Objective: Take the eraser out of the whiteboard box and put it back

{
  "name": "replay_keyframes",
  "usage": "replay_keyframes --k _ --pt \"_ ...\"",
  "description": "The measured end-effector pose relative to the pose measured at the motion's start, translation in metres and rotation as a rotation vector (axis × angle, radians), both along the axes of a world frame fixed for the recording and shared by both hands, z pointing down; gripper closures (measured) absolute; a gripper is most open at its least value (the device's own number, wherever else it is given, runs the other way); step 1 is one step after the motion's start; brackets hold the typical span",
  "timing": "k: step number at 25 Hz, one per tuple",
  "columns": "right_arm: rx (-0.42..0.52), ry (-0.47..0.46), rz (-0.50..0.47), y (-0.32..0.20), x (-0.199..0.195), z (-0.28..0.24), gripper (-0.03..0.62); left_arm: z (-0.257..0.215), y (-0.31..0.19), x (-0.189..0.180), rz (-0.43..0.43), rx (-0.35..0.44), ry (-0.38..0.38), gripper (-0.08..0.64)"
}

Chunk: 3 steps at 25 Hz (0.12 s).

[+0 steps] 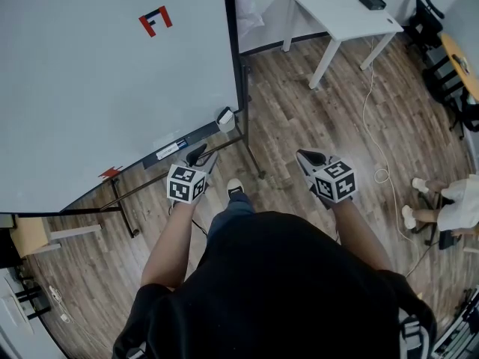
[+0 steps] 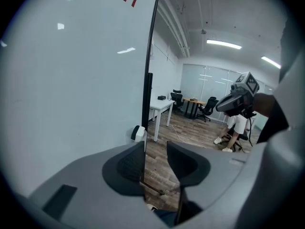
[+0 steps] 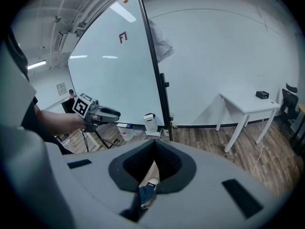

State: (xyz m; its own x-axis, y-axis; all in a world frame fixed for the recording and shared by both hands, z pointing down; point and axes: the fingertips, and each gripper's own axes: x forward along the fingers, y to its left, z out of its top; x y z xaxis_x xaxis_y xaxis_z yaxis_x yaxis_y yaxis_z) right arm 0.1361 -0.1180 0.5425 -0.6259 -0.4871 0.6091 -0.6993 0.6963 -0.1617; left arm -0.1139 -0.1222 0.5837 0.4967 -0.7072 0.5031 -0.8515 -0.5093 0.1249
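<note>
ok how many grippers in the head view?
2. Left gripper, in front of the whiteboard's lower edge, jaws apart, nothing between them. Right gripper, over the wood floor, jaws together. None hidden.

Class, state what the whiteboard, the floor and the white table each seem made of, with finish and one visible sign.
Whiteboard: glossy coated panel, probably; ceiling lights reflect in it. Floor: wood or wood-look laminate, fairly matte; plank seams and grain show. White table: likely laminated or painted board, legs perhaps metal; even white, no grain.
</note>
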Motion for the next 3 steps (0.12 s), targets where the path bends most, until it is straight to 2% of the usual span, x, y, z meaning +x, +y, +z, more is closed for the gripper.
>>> replay_keyframes --k 3 --pt "0.003 0.002 0.005 0.0048 0.0072 -0.0014 0.597 0.0013 0.0088 0.0052 0.003 -0.005 0.001 0.407"
